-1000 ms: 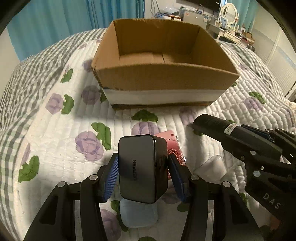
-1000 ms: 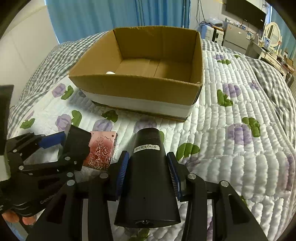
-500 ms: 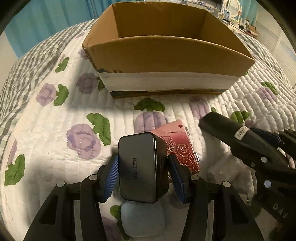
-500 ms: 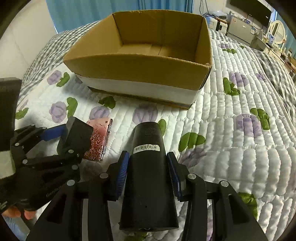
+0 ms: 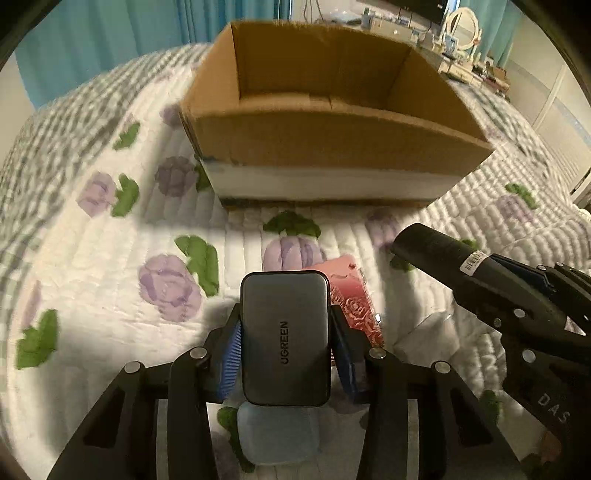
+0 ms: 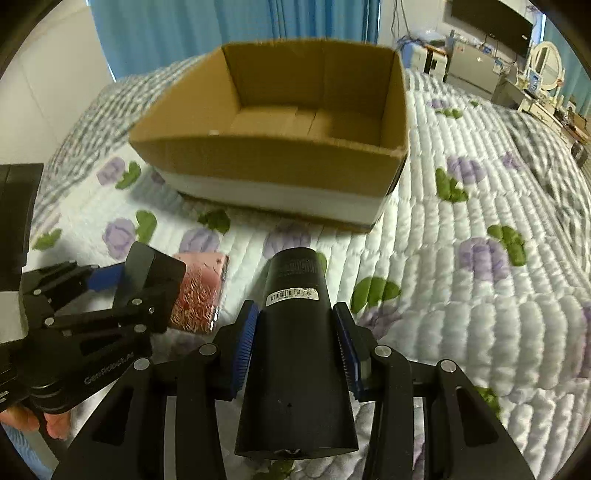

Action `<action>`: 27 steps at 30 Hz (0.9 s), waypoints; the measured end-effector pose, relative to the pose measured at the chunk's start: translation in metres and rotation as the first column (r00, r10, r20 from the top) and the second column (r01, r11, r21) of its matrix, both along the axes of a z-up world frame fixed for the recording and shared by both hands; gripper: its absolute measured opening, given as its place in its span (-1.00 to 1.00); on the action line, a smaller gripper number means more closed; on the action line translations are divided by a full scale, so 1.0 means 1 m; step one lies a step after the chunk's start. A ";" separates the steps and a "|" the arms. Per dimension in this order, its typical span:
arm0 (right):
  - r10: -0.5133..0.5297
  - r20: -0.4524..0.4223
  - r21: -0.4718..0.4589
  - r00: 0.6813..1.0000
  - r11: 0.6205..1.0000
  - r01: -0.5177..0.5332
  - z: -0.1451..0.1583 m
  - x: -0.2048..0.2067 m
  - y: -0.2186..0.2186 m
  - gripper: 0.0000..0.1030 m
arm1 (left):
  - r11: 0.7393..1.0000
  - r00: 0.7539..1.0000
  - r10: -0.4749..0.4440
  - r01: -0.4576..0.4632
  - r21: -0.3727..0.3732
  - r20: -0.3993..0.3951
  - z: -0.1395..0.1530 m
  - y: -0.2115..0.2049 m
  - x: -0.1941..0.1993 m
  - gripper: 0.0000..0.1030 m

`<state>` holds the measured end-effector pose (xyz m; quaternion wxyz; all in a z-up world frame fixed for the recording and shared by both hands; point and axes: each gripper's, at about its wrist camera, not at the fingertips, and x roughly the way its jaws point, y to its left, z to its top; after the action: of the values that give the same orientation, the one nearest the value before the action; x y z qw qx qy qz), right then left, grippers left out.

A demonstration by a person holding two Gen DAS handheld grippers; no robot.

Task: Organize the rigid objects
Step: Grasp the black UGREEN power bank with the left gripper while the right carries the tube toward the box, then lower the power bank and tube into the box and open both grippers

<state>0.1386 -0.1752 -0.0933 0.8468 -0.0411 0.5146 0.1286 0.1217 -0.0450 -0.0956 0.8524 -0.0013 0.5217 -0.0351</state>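
A dark grey rectangular charger block (image 5: pixel 285 338) is clamped in the left tool (image 5: pixel 286 354), and a black tapered plastic cylinder (image 6: pixel 297 354) is gripped by the right tool (image 6: pixel 297 356), both above the quilted floral bed (image 6: pixel 480 295). An open brown cardboard box (image 6: pixel 273 162) sits farther on. A pink rose-patterned card case (image 5: pixel 351 295) is seen lying between, with a pale blue case (image 5: pixel 277 435) beneath the charger.

Floral quilted bed (image 6: pixel 480 302), blue curtains (image 6: pixel 229 33), vanity mirror (image 6: pixel 546 66)

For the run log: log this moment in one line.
left claw: grips charger | right claw: grips black cylinder | cardboard box: ahead
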 end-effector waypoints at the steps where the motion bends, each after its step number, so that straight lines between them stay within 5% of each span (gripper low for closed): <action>1: -0.001 0.012 0.003 1.000 1.000 0.001 0.003 0.000 0.000 -0.20 | 1.000 1.000 0.001 -0.001 -0.003 0.018 0.008 0.001 -0.002 -0.15; 12: 0.014 0.167 0.025 0.986 1.000 -0.018 0.065 -0.004 0.001 -0.21 | 1.000 0.979 -0.022 0.025 -0.012 0.201 0.093 0.003 0.012 -0.16; 16: 0.017 0.238 0.034 0.971 0.999 -0.026 0.098 0.007 0.001 -0.41 | 0.999 0.973 -0.038 0.040 -0.005 0.227 0.113 -0.002 0.037 -0.16; 18: 0.021 0.258 0.035 0.966 0.999 -0.031 0.109 0.019 0.001 -0.63 | 0.999 0.972 -0.039 0.041 -0.004 0.231 0.118 -0.004 0.053 -0.16; 27: 0.017 0.188 0.074 0.982 0.997 -0.031 0.089 0.087 -0.002 -0.65 | 0.998 0.987 -0.060 0.058 0.019 0.148 0.085 -0.016 0.129 -0.16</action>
<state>0.2258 -0.1772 -0.0042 0.8907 -0.0268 0.4267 0.1541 0.2503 -0.0612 -0.0105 0.8873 0.0229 0.4571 -0.0568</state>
